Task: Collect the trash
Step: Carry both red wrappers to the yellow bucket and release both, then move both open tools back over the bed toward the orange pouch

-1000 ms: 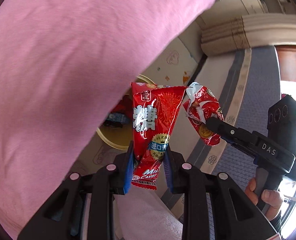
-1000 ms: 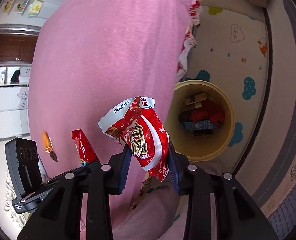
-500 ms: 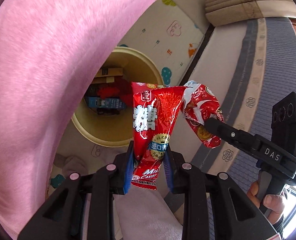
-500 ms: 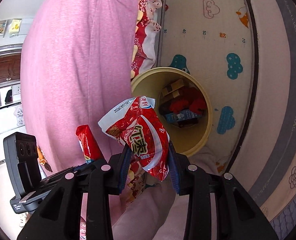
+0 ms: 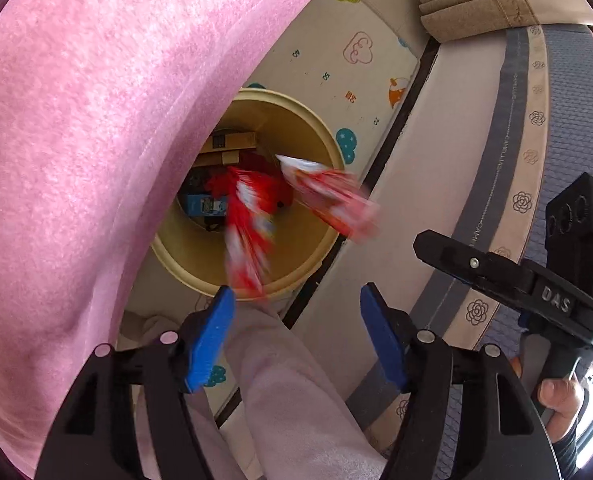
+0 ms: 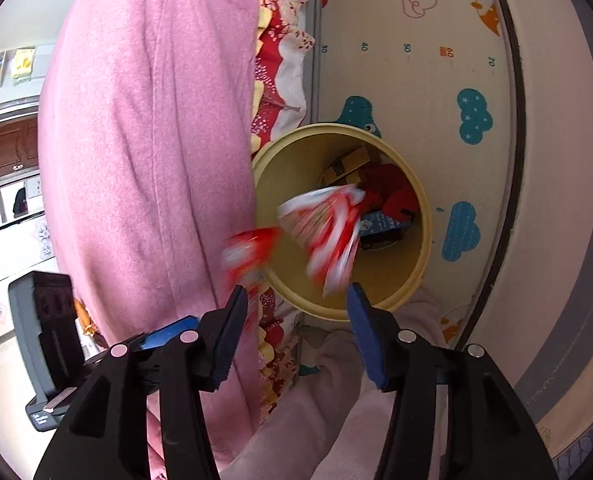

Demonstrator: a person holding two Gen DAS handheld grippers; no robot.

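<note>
Two red snack wrappers in mid-air over the round yellow bin.

The left gripper and the right gripper are both opening, nothing between their blue pads; the blurred red candy wrapper and the red-and-white snack bag hang at the bin's mouth, above the trash inside.

wrappers red w/ white, blurred | bin pale yellow | mat cream w/ teal clouds, orange bird at 1 o'clock | garment pink | gripper pads blue, arms black

Pink blanket crowds the bin mouth (2 wrappers falling).
</note>
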